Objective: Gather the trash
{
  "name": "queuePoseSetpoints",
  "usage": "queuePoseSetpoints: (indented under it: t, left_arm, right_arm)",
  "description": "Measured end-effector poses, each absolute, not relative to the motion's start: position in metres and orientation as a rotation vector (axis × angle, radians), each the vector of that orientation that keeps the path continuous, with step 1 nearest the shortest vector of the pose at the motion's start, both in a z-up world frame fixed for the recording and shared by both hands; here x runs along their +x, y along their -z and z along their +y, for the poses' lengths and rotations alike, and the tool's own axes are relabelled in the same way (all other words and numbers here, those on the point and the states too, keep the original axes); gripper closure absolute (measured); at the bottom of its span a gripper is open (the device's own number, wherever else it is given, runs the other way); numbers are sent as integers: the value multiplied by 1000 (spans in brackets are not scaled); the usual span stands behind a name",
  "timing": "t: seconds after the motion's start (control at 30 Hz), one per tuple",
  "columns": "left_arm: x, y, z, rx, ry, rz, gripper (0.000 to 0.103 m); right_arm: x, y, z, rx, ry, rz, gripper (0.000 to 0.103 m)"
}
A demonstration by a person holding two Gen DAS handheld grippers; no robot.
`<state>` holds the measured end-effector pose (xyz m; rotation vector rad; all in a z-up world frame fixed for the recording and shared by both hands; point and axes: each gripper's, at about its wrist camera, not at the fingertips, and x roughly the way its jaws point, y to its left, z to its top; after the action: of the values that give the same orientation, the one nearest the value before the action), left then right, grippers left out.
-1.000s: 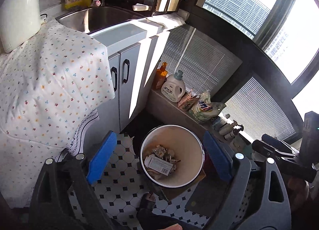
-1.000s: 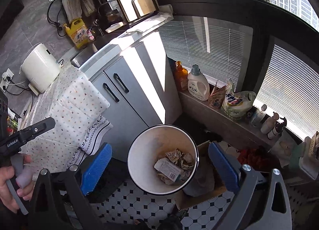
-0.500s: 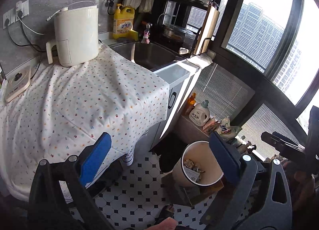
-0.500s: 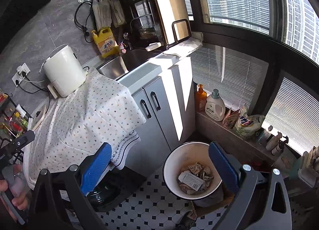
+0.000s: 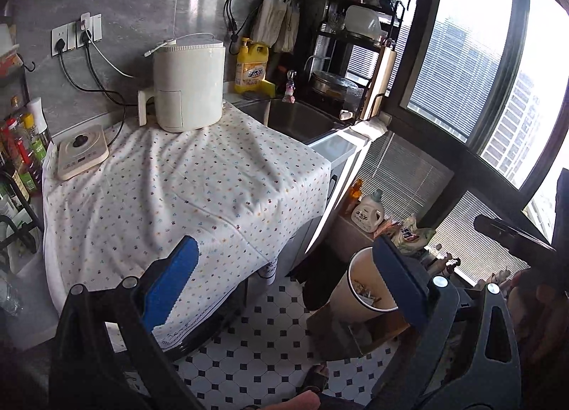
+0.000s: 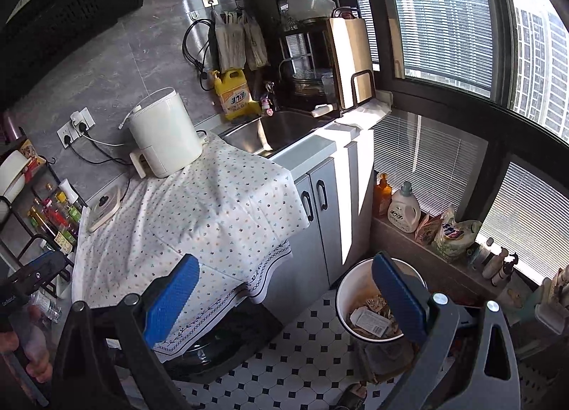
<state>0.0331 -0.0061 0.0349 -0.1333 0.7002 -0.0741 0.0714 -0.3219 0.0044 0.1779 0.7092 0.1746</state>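
Note:
A white trash bin (image 5: 359, 285) stands on the tiled floor by the cabinet; it also shows in the right wrist view (image 6: 346, 298). Crumpled paper and a labelled packet (image 6: 370, 317) lie in it. My left gripper (image 5: 284, 267) is open and empty, held high over the edge of the cloth-covered counter (image 5: 185, 182). My right gripper (image 6: 284, 285) is open and empty, above the counter's corner and the bin. No loose trash shows on the cloth.
A white appliance (image 5: 188, 86), a small scale (image 5: 81, 152), the sink (image 5: 295, 118) and a yellow detergent jug (image 5: 252, 68) sit along the counter. Bottles (image 5: 21, 147) fill a rack at left. Detergent bottles (image 6: 403, 209) line the window ledge.
Both grippers rose and pulled back from over the bin. The bin shrank to the lower right and the counter top came into view. Both stayed open.

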Motion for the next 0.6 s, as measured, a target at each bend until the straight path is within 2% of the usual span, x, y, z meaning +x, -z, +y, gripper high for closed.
queuePoseSetpoints:
  t: [0.6]
  left_arm:
    - [-64, -74, 37, -148, 25, 547, 6]
  right_arm:
    - [-6, -41, -264, 133, -263, 611, 8]
